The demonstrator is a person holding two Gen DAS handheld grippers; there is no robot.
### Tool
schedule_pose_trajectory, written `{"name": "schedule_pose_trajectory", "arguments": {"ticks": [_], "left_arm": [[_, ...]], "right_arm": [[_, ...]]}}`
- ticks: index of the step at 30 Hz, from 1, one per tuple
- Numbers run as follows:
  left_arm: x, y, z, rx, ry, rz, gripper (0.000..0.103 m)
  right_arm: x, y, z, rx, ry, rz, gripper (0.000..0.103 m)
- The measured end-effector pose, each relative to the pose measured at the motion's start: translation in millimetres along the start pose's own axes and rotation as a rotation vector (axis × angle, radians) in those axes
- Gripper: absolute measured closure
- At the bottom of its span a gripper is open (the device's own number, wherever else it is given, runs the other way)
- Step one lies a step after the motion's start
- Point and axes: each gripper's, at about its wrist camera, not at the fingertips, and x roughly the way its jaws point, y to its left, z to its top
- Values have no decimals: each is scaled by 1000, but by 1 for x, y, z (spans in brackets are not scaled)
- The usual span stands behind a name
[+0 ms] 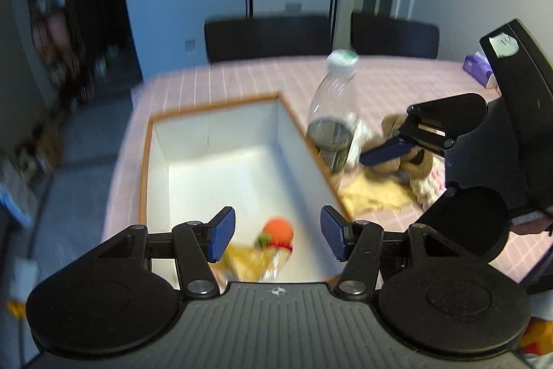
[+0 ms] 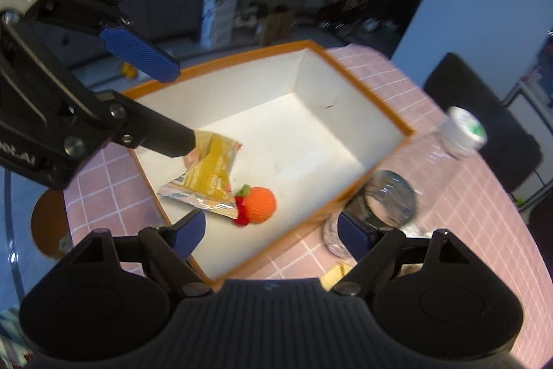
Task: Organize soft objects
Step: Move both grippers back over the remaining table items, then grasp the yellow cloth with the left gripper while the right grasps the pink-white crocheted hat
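Observation:
An orange-rimmed white box (image 1: 214, 140) (image 2: 366, 95) stands on the pink checked table. In it lie an orange knitted fruit (image 1: 278, 230) (image 2: 261, 204) and a yellow snack packet (image 1: 247, 261) (image 2: 207, 178). My left gripper (image 1: 274, 239) is open above the box's near end, empty; in the right wrist view (image 2: 166, 102) it hangs over the packet. My right gripper (image 2: 269, 234) is open and empty over the box's right rim. In the left wrist view it (image 1: 390, 151) hovers over a brown plush toy (image 1: 411, 161) beside a yellow cloth (image 1: 376, 196).
A clear plastic bottle (image 1: 333, 120) (image 2: 397, 196) with a white cap lies tilted against the box's right side. A purple tissue pack (image 1: 478, 68) sits at the table's far right. Two dark chairs (image 1: 269, 37) stand behind the table.

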Motion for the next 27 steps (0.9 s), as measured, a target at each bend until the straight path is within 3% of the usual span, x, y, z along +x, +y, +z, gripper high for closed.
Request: {"name": "schedule_pose_trajectory", "arguments": {"ticks": [5, 10, 14, 22, 27], "left_arm": [[-13, -41, -9, 77, -180, 25, 36], [-13, -80, -16, 106, -301, -14, 36], [-4, -106, -23, 75, -368, -48, 36], [39, -143, -35, 37, -362, -93, 36], [69, -156, -44, 58, -322, -82, 36]], "right_arm": [[-32, -19, -32, 154, -101, -42, 18], [-60, -35, -76, 295, -194, -145, 14], [-77, -48, -114, 393, -242, -247, 14], [-86, -63, -186, 522, -307, -425, 14], [-73, -73, -222, 565, -274, -492, 14]]}}
